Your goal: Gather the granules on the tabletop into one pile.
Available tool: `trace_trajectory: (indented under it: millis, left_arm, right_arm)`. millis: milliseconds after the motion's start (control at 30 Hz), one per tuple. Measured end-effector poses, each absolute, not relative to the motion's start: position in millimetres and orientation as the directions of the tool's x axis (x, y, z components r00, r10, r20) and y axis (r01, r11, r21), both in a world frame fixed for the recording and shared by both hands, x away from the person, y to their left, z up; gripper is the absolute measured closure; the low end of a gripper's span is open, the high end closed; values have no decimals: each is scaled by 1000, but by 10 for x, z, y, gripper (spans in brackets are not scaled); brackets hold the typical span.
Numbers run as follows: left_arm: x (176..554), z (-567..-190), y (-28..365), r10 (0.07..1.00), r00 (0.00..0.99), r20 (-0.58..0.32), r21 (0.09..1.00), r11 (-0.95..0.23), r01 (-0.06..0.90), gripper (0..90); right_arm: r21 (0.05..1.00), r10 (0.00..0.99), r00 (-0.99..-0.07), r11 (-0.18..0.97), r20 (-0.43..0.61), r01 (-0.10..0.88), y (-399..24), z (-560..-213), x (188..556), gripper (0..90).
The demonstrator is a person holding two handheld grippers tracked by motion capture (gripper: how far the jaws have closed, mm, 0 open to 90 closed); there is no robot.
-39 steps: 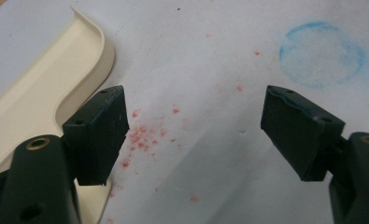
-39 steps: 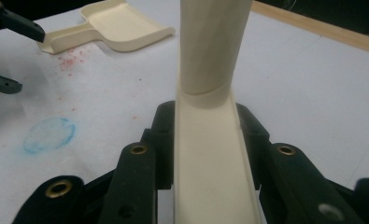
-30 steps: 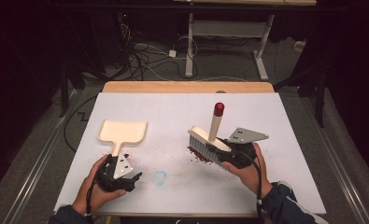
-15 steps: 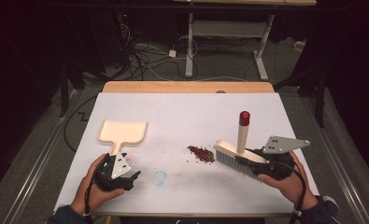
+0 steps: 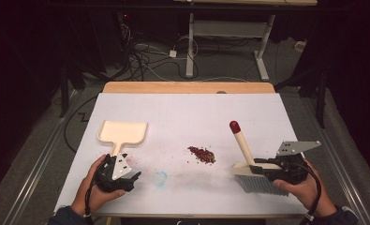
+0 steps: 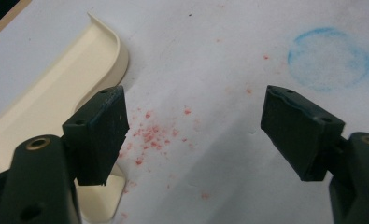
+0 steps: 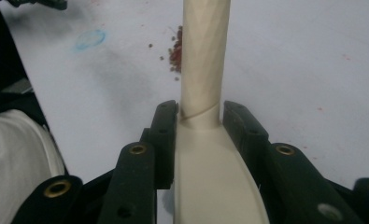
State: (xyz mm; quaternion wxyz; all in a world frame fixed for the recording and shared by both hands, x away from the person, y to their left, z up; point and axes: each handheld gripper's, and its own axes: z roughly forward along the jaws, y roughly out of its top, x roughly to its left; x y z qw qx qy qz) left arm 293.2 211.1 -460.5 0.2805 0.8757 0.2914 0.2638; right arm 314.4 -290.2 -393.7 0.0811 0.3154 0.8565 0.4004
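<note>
two grippers at work: your right gripper point(image 5: 267, 169) clamps the brush point(image 5: 255, 176), your left gripper point(image 5: 131, 179) gapes empty beside the dustpan point(image 5: 122, 132); sweep hard and the red crumbs point(image 5: 201, 154) scatter past the unheld pan.

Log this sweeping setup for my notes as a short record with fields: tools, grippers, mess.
brush: cream, red-tipped handle, bristles on the table
right gripper: shut on the brush
dustpan: cream, flat on the white table, handle toward the person
left gripper: open, holding nothing, beside the dustpan handle
crumbs: small reddish pile between dustpan and brush
blue ring mark: near the left gripper
</note>
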Motion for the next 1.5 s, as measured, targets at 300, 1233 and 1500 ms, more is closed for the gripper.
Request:
trace_trajectory:
  millis: [300, 1233, 1500]
  left_arm:
    - [2957, -4612, 2102, 659, 696, 285, 647, -668, 368, 225]
    - [2963, -4640, 2060, 643, 710, 286, 634, -683, 363, 225]
    - [2969, -4644, 2043, 638, 713, 291, 629, -689, 360, 226]
  right_arm:
    - [762, 718, -667, 314, 200, 566, -3101, -4106, 3525, 614]
    - [592, 866, -477, 465, -150, 658, -3152, -4497, 3987, 600]
    - [679, 873, -481, 402, -83, 614, -3070, -4377, 3894, 535]
